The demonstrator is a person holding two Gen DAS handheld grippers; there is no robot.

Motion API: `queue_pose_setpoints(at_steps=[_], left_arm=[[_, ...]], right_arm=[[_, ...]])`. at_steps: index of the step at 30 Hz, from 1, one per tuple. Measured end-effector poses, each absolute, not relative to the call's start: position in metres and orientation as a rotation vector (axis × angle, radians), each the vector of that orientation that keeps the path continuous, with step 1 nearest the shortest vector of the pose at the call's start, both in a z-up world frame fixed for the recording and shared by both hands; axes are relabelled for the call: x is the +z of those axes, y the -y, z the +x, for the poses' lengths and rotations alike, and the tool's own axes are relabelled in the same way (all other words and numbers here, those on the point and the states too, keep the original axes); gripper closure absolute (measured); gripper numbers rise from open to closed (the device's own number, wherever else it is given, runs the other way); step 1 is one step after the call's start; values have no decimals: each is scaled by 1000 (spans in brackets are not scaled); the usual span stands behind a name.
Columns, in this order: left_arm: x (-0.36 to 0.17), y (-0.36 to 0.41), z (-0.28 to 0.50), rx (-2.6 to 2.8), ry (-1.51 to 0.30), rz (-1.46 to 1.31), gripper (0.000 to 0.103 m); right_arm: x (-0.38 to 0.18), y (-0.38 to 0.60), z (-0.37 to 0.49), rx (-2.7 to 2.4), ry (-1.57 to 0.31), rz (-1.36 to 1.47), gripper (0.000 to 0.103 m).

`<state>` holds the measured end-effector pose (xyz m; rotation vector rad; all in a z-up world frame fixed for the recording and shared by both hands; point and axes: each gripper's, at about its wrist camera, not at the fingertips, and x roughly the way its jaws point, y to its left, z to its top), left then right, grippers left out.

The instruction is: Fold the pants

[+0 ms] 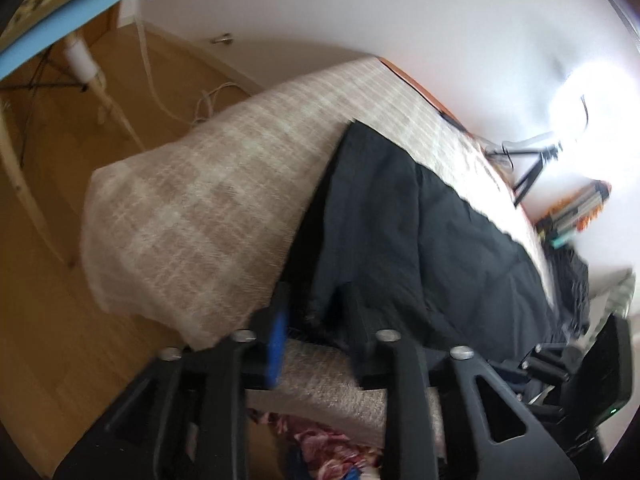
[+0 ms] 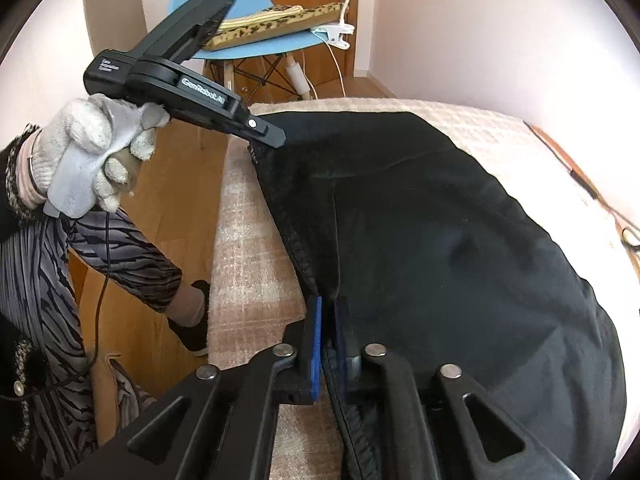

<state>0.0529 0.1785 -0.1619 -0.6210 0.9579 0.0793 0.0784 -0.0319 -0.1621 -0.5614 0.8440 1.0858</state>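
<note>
Black pants [image 2: 460, 248] lie spread on a beige plaid blanket [image 2: 248, 264] over a bed. My right gripper [image 2: 328, 312] is shut on the pants' near seamed edge, with the fabric pinched between its blue pads [image 2: 316, 340]. My left gripper [image 2: 272, 140] shows in the right wrist view, held by a gloved hand [image 2: 96, 156], and pinches the far corner of the same edge. In the left wrist view the left gripper [image 1: 316, 304] is closed on the black pants [image 1: 420, 232] at the blanket's [image 1: 200, 208] edge.
A blue chair [image 2: 248, 12] with a leopard-print cushion [image 2: 280, 20] stands on the wooden floor [image 1: 60, 280] beyond the bed. A white cable [image 1: 148, 68] runs along the floor. A bright lamp [image 1: 588, 100] and a black stand [image 1: 532, 168] sit by the wall. The person's leg [image 2: 132, 264] stands beside the bed.
</note>
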Motion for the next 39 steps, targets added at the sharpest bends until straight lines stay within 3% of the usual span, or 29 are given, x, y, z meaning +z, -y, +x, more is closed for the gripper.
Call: queue_pose_setpoints(at_steps=[1, 4, 13, 17, 21, 31, 32, 34, 37, 39], left_arm=[[-160, -183, 50, 102, -957, -641, 57], [-158, -194, 40, 110, -955, -727, 57], [-172, -174, 31, 26, -981, -909, 57], [-174, -171, 38, 31, -967, -936, 56], [-172, -167, 45, 44, -950, -947, 48], [-162, -137, 80, 107, -907, -756, 48], [-161, -135, 86, 102, -906, -726, 49], [-162, -136, 92, 91, -910, -720, 81], [-164, -136, 100, 105, -909, -689, 91], [-157, -129, 102, 101, -884, -630, 92]], right_arm=[[-161, 34, 80, 1086, -849, -552, 93], [-159, 38, 83, 1076, -854, -536, 82], [-156, 43, 92, 1053, -876, -469, 69], [-152, 48, 97, 1041, -894, -431, 68], [-156, 55, 103, 1029, -924, -393, 67], [-153, 60, 104, 1018, -925, -367, 67], [-153, 61, 106, 1014, -928, -359, 67], [-152, 63, 109, 1015, -940, -335, 67], [-150, 73, 116, 1014, -963, -276, 65], [-147, 79, 121, 1001, -970, -239, 64]])
